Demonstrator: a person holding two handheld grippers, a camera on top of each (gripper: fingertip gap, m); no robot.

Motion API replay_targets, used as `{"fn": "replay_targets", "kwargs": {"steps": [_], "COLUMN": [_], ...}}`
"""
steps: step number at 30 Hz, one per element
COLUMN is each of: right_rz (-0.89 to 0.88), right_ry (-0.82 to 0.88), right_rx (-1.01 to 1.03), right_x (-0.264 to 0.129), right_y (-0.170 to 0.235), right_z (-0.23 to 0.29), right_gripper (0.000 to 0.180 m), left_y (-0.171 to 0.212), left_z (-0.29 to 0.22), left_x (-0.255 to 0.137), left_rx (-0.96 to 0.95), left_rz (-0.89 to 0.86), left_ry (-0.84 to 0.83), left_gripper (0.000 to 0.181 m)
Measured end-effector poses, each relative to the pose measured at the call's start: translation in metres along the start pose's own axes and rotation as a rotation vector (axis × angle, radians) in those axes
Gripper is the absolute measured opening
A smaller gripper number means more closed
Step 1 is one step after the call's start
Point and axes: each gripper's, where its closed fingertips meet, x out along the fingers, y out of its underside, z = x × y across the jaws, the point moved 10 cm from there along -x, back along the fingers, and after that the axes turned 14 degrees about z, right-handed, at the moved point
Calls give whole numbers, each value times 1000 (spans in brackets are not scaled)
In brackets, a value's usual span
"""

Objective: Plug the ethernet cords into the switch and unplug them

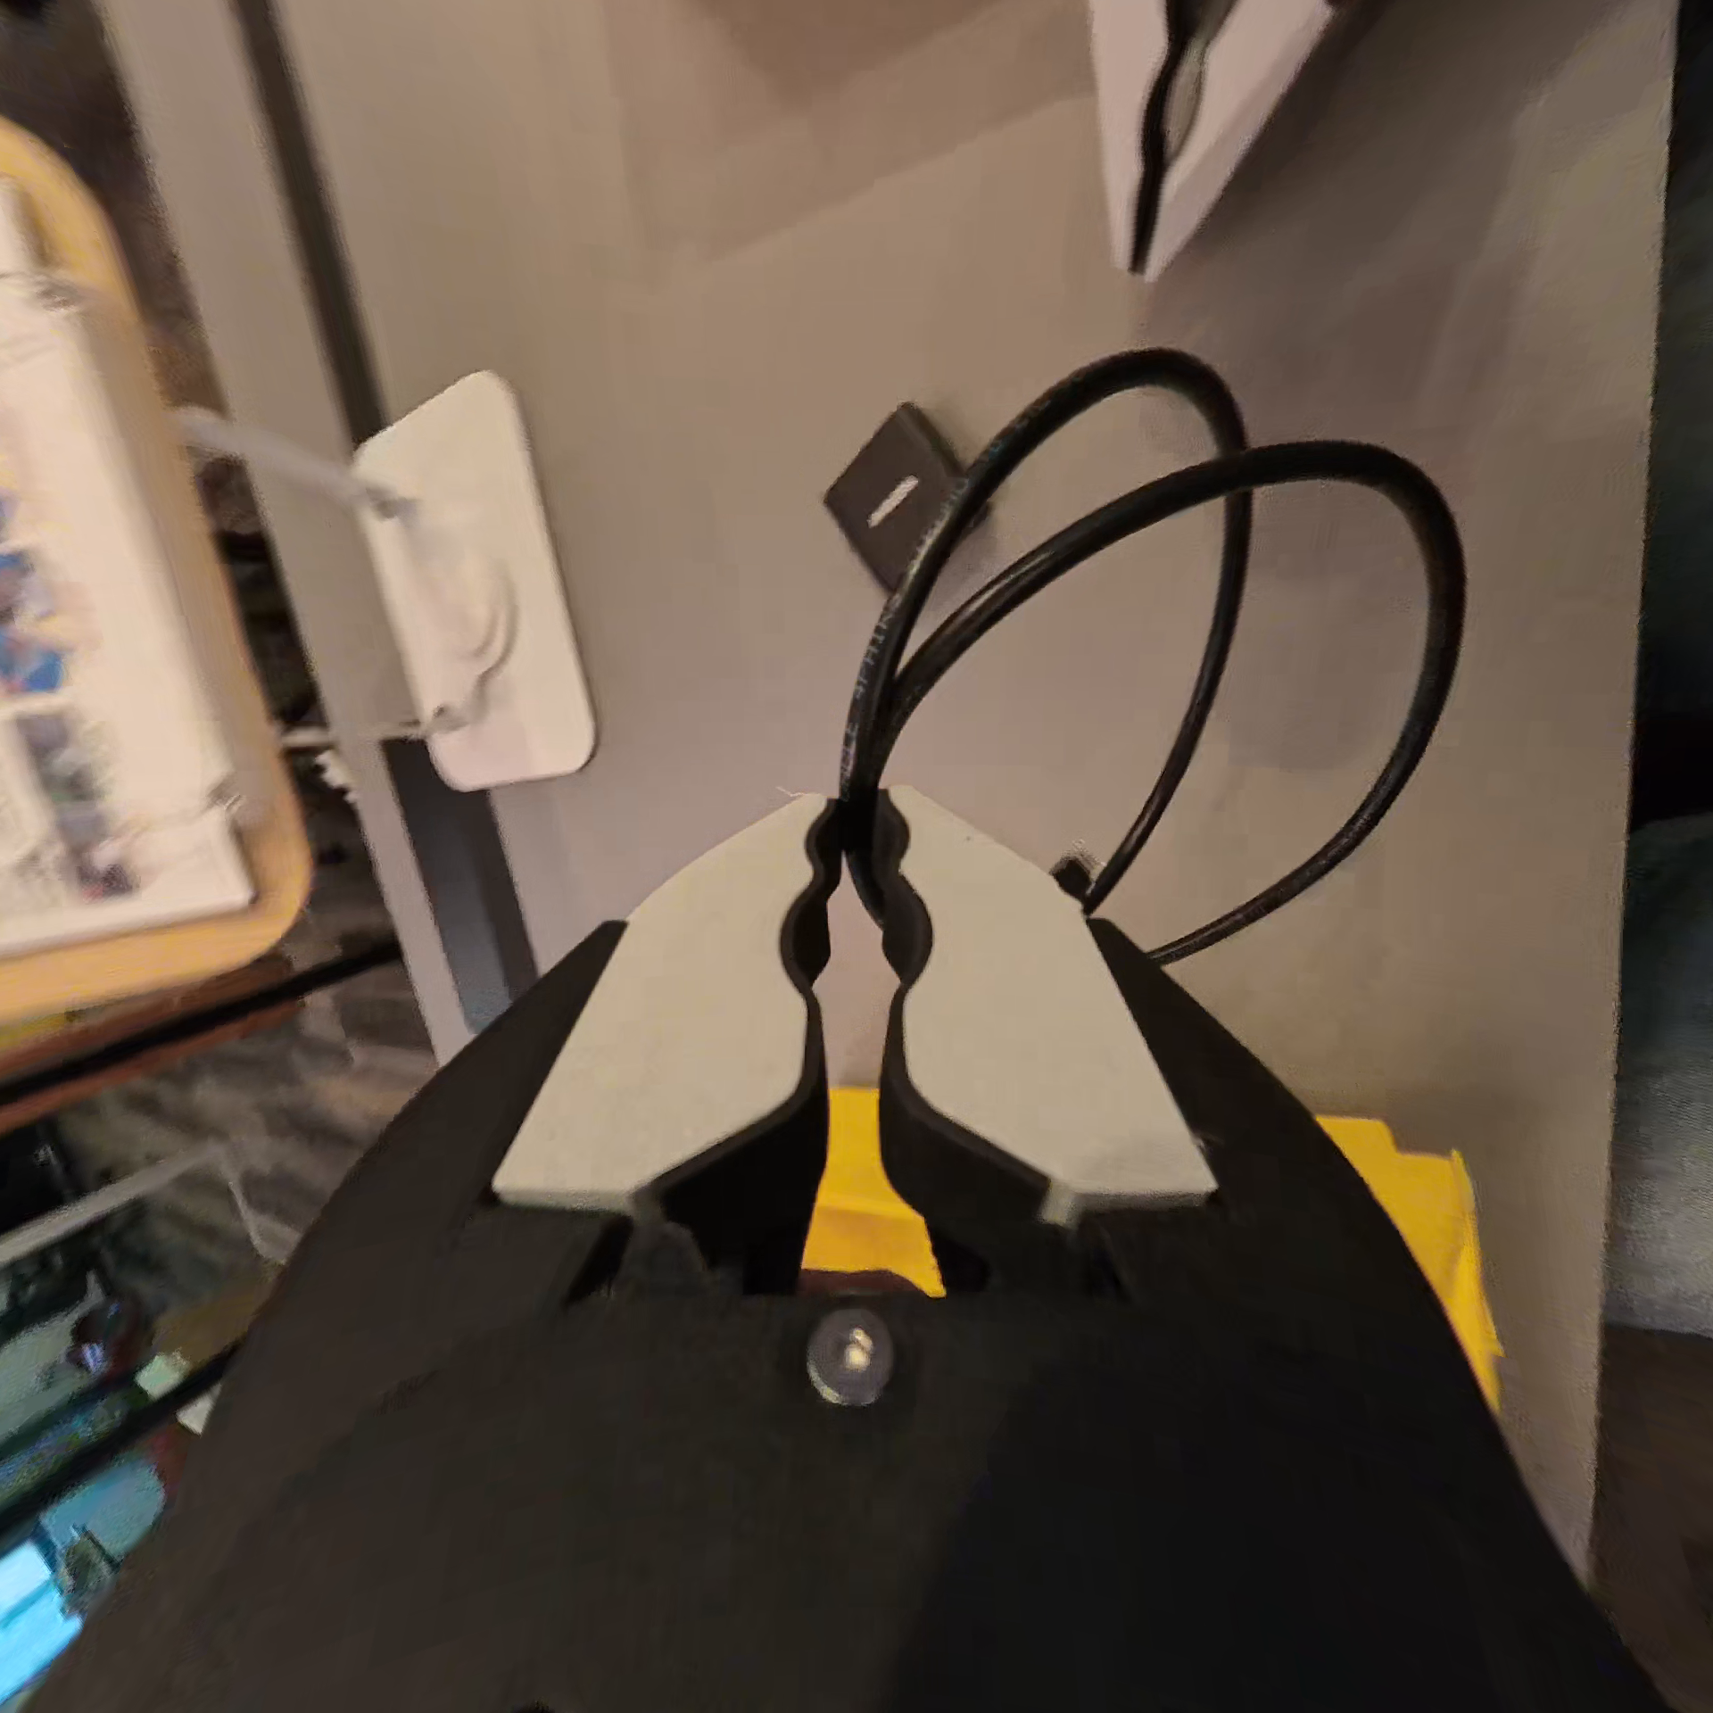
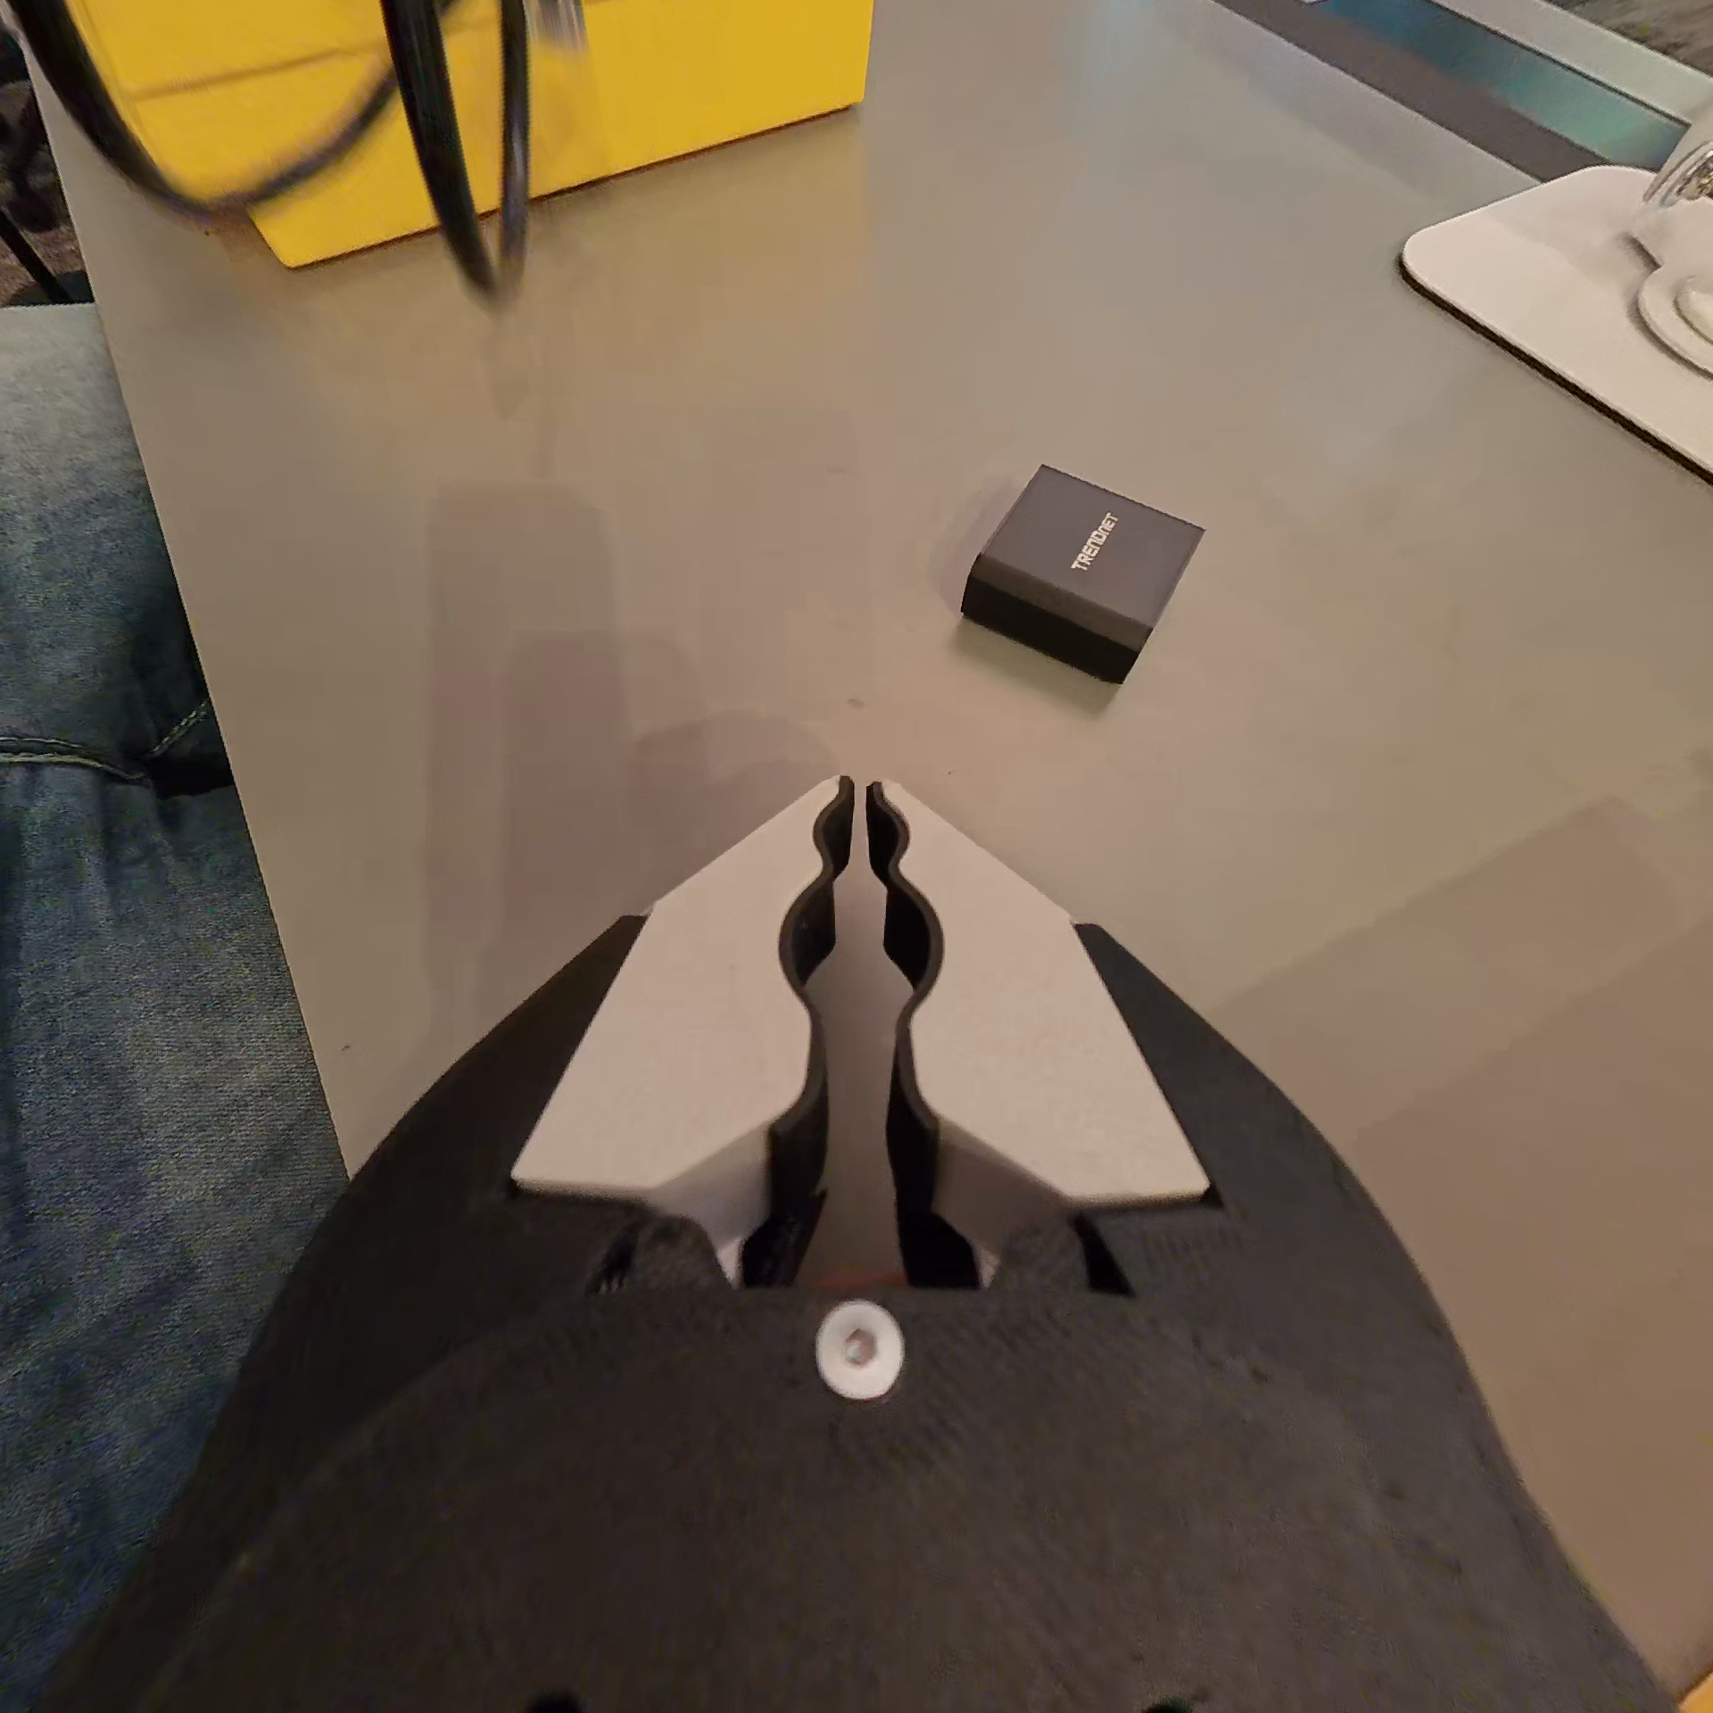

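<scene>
Each gripper, the left gripper (image 1: 857, 816) and the right gripper (image 2: 859, 795), had a matte black, grainy plastic body, two pale grey wedge fingers (image 2: 704, 1047) lined with wavy black pads (image 1: 904, 890), and one silver screw (image 2: 859, 1349) (hex-socketed) at centre.

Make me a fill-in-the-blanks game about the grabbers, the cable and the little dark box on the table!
1. The left gripper is pinching a looped cable coloured ____.
2. The right gripper, fingertips nearly together, is holding ____.
3. The small dark square switch box has ____ cables plugged into it.
4. Past the hanging loops, on the grey table, sits a paper bag coloured ____.

Missing words: black; nothing; no; yellow
</scene>
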Motion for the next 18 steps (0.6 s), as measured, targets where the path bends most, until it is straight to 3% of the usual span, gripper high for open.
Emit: {"fn": "replay_targets", "kwargs": {"steps": [4, 7, 8, 10, 14, 18], "right_rz": [0, -1, 0, 2, 0, -7], "right_ry": [-5, -13, -16, -17, -18, -23], "right_rx": [13, 16, 16, 19, 30, 29], "right_x": [0, 0, 0, 0, 0, 0], "right_y": [0, 0, 0, 0, 0, -1], "right_z": [-1, -2, -2, -2, -3, -4], "right_gripper": [1, 2, 2, 2, 3, 4], "left_y": [-26, -35, -35, -32, -15, 7], "left_z": [-12, -18, -18, -16, -26, -67], "left_x": [70, 101, 106, 108, 81, 70], "left_rx": [82, 33, -2, -99, -410, -731], "left_rz": [92, 112, 143, 166, 162, 174], "left_ry": [80, 104, 105, 61, -7, 15], "left_gripper": [6, 6, 16, 31, 35, 34]}}
